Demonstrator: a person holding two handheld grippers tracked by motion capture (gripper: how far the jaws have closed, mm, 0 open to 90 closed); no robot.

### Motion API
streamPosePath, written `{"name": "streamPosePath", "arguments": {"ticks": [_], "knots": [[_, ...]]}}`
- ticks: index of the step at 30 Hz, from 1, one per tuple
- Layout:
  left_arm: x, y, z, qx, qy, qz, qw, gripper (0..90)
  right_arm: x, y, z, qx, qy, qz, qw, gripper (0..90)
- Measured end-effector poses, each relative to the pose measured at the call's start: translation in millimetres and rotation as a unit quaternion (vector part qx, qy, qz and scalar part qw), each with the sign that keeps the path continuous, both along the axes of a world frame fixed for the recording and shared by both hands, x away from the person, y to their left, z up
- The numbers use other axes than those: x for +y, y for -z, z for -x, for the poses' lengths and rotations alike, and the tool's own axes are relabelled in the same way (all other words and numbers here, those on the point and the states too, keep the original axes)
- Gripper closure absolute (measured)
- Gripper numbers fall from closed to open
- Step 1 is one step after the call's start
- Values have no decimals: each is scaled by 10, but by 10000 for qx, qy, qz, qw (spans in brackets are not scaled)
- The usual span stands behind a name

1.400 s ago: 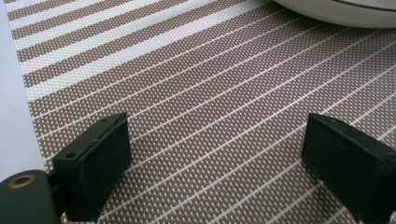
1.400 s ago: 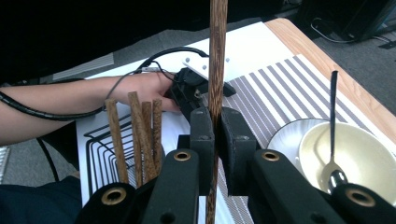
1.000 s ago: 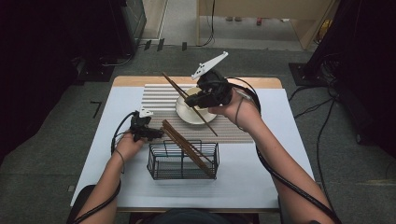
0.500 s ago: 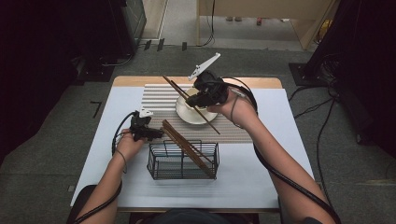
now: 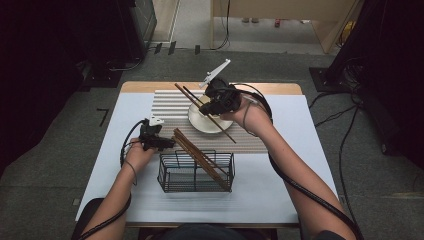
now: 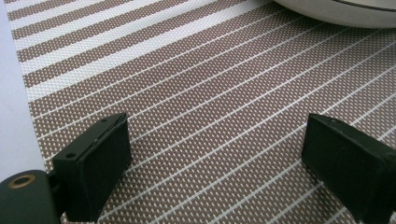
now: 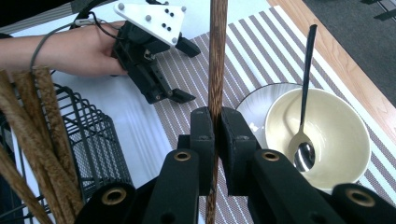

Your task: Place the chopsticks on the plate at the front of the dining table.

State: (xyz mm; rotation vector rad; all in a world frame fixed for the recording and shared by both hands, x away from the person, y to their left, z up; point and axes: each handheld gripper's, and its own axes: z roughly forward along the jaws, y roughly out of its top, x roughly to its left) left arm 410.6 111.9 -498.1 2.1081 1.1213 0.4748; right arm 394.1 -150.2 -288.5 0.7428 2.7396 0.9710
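Right gripper [image 7: 215, 133] is clamped on one brown chopstick [image 7: 217, 70], jaws pressed tight to its shaft. In the high view this gripper [image 5: 210, 107] hangs over the bowl [image 5: 200, 122] and the chopstick [image 5: 226, 132] runs slanted across the bowl's rim.

One cream bowl [image 7: 341, 135] sits on one plate [image 7: 254, 107], with one dark-handled spoon [image 7: 306, 93] inside it, scoop down in the bowl and handle leaning on the far rim.

One striped placemat [image 5: 165, 100] lies on the white surface [image 5: 300, 165], under the plate.

One black wire basket [image 5: 195, 172] stands near the front of the surface. Several more brown chopsticks [image 5: 200, 155] lean out of it toward its upper left; at least three in the right gripper view, exact count unclear.

Left gripper [image 5: 167, 143] rests at the placemat's left edge, just beside the basket. Its jaws stand wide apart with nothing between them, only mat below in the left gripper view [image 6: 215, 154].
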Motion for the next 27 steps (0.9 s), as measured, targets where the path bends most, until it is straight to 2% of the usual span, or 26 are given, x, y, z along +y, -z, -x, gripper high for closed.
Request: {"name": "streamPosePath", "arguments": {"ticks": [27], "knots": [[-4, 1, -1, -4, -14, 7, 10000, 84, 44, 298, -221, 186, 151, 353, 9991, 851]]}}
